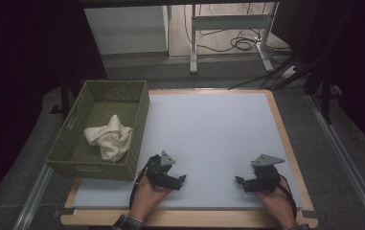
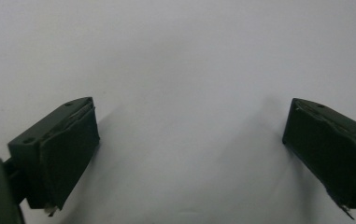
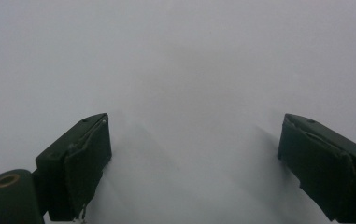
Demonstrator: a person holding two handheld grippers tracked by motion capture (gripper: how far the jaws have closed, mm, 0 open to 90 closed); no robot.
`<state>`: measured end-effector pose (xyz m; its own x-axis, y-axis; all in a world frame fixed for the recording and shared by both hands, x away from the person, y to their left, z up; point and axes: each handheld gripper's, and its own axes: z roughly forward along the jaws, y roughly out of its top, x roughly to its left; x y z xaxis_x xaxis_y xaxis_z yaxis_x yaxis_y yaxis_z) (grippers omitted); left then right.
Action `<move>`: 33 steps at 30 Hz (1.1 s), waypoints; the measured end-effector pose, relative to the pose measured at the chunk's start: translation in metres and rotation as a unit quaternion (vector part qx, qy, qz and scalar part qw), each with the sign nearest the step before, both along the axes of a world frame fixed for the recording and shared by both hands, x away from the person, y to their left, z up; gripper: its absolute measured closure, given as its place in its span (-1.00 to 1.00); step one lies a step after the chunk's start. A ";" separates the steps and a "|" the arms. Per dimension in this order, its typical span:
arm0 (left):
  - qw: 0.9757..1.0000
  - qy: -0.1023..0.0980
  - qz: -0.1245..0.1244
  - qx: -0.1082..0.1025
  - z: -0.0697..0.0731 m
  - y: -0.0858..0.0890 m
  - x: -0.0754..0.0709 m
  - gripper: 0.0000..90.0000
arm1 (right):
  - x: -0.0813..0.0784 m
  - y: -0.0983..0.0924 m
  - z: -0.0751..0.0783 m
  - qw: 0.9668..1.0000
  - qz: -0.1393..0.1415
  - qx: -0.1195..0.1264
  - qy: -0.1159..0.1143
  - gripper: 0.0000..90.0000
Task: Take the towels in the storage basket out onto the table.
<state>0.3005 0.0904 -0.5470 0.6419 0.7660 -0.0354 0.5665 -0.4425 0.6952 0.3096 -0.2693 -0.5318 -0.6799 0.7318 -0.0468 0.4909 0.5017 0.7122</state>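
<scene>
— Two grippers, what's between the jaws?
— Nothing: left gripper [image 1: 182,179] and right gripper [image 1: 239,180] both gape over the bare white table [image 1: 209,129].
— The cloth?
— Cream cloth [image 1: 109,137] lies crumpled in the green woven basket [image 1: 141,125], left of them; its folds are dim

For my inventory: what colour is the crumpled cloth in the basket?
Cream-white crumpled cloth, best in the high view.

Dim room, grey carpet floor [image 1: 22,158], white desk frame [image 1: 228,28], tangled floor cables [image 1: 240,43] beyond.
</scene>
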 end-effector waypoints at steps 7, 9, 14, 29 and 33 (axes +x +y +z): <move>1.000 0.000 0.000 0.003 0.000 -0.001 0.000 -0.93 | 0.000 0.000 0.000 1.000 0.000 0.000 0.000 -0.78; 1.000 -0.001 0.000 0.004 0.000 -0.001 0.000 -0.93 | 0.000 0.000 0.000 1.000 0.000 0.000 0.000 -0.78; 1.000 0.002 0.000 -0.001 0.000 0.000 0.000 -0.94 | 0.000 0.000 0.000 1.000 0.000 0.000 0.000 -0.78; 1.000 0.005 -0.002 -0.001 0.000 0.000 0.001 -0.94 | 0.000 0.000 0.000 1.000 0.000 0.000 -0.001 -0.78; 1.000 0.002 -0.006 -0.001 0.000 0.000 0.000 -0.93 | 0.000 0.000 0.000 1.000 0.000 0.000 -0.001 -0.78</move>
